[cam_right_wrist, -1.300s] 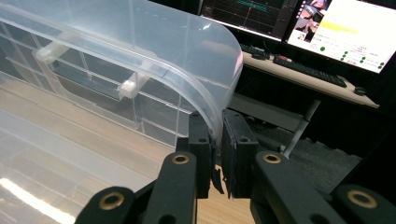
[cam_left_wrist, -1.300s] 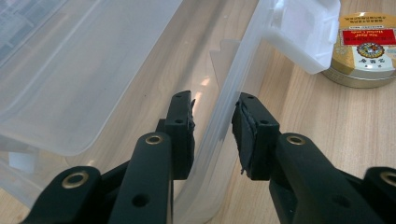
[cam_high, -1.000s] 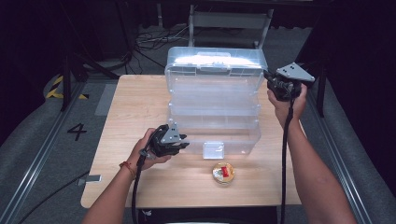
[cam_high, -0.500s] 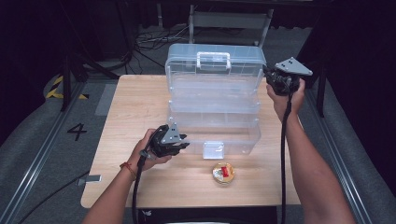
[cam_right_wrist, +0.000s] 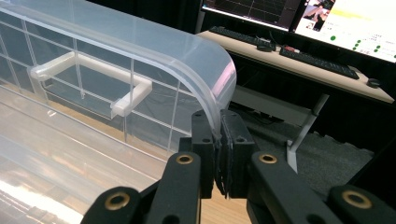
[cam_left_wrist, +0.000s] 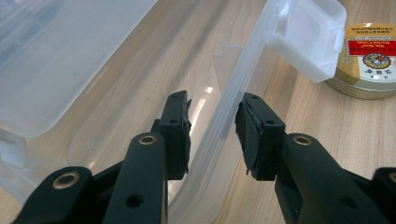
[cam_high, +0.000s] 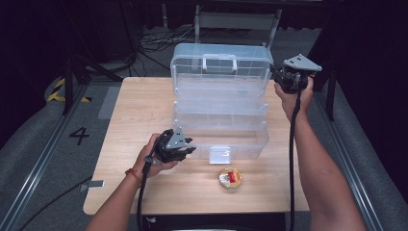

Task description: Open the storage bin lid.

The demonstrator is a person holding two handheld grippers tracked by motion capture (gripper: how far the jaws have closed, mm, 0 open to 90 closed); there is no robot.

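A clear plastic tiered storage box (cam_high: 220,103) stands on a wooden desk (cam_high: 130,120), its lid (cam_high: 221,65) raised upright at the back and its trays stepped down toward the person. The step in hand appears to be opening the box: the lid is swung up and the trays are spread.

The right gripper (cam_high: 280,76), at the far right of the box, is clenched on the rim of the lid's right corner. In the right gripper view its jaws are pressed together with the curved clear edge of the lid (cam_right_wrist: 205,88) pinched between them, and the lid's white handle (cam_right_wrist: 88,77) sits off to the left.

The left gripper (cam_high: 188,147), near the front left of the box, has its jaws apart. In the left gripper view they straddle the thin front wall of the bottom tray (cam_left_wrist: 224,121), one jaw inside and one outside, neither pad pressing on it; they have just been opening a little around that wall.

A small round gold tin (cam_high: 230,178) with a red label lies on the desk just in front of the box, near its white latch (cam_high: 219,155).

The next move likely calls for the right gripper to keep the lid steady while the left either grips the tray wall to brace the box or draws back toward the tin.
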